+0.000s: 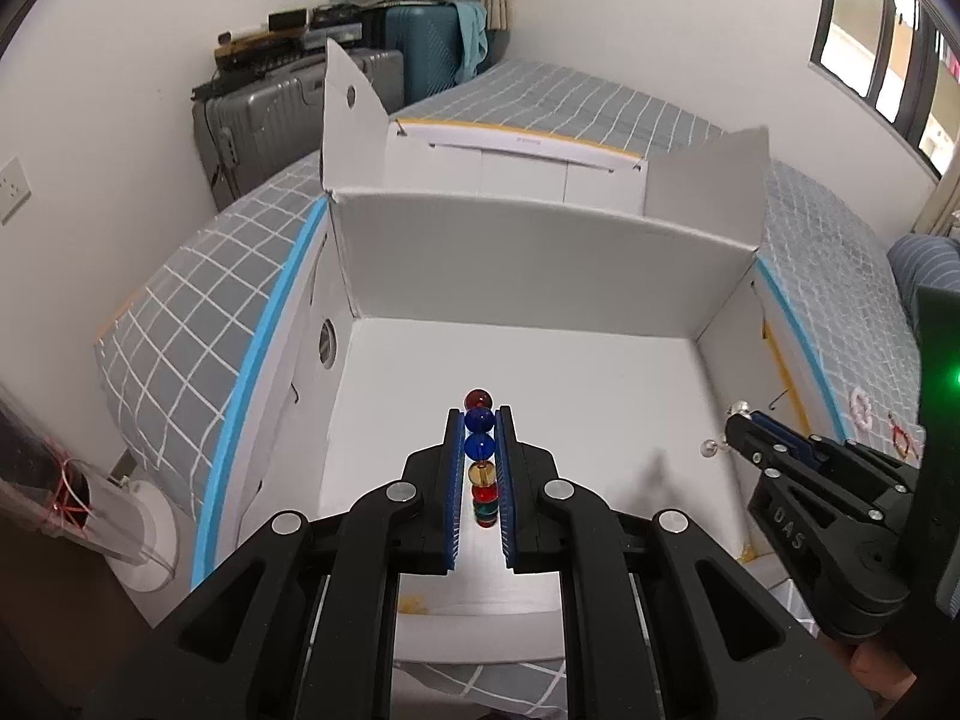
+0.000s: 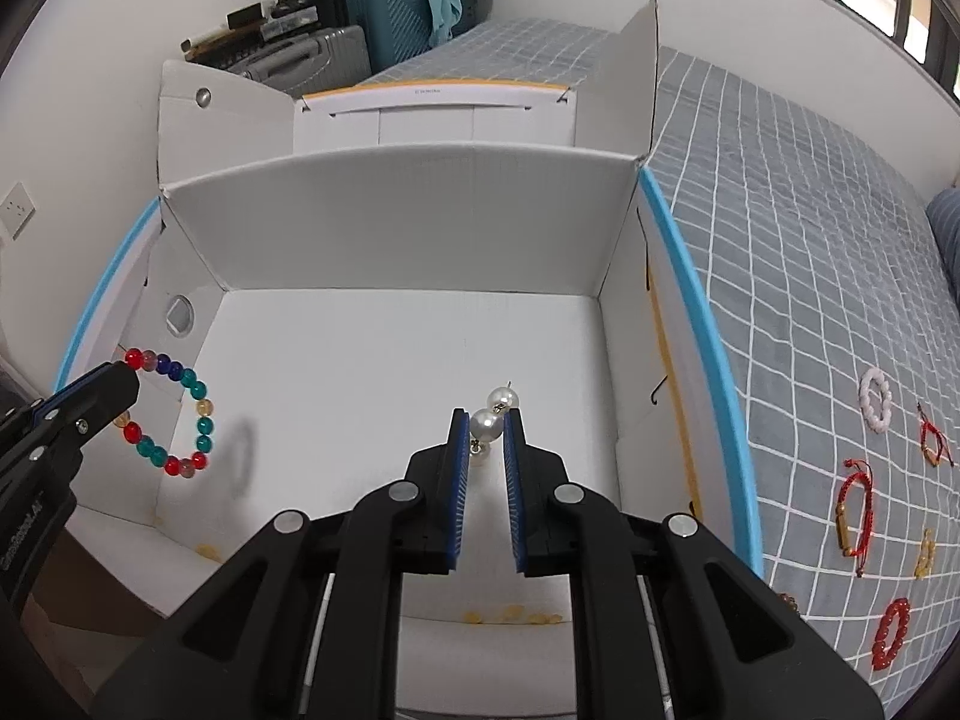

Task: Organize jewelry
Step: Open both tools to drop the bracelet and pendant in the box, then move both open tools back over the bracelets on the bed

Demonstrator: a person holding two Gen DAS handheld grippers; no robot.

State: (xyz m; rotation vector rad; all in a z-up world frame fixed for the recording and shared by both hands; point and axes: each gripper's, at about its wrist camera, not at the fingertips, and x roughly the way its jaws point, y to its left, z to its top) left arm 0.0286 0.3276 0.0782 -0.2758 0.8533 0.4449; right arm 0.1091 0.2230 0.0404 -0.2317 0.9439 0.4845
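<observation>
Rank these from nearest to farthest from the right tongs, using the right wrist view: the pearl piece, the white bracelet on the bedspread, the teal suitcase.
1. Pearl piece, held between the right tongs.
2. White bracelet, to the right on the bedspread.
3. Teal suitcase, far back against the wall.

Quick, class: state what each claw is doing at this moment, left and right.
Left claw: closed on the coloured bead bracelet, held above the white box.
Right claw: closed on the pearl earring, also above the box.

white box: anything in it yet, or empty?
Empty as far as visible: white box floor is bare. Beaded bracelet and pearl piece hang in the left gripper and right gripper.
</observation>
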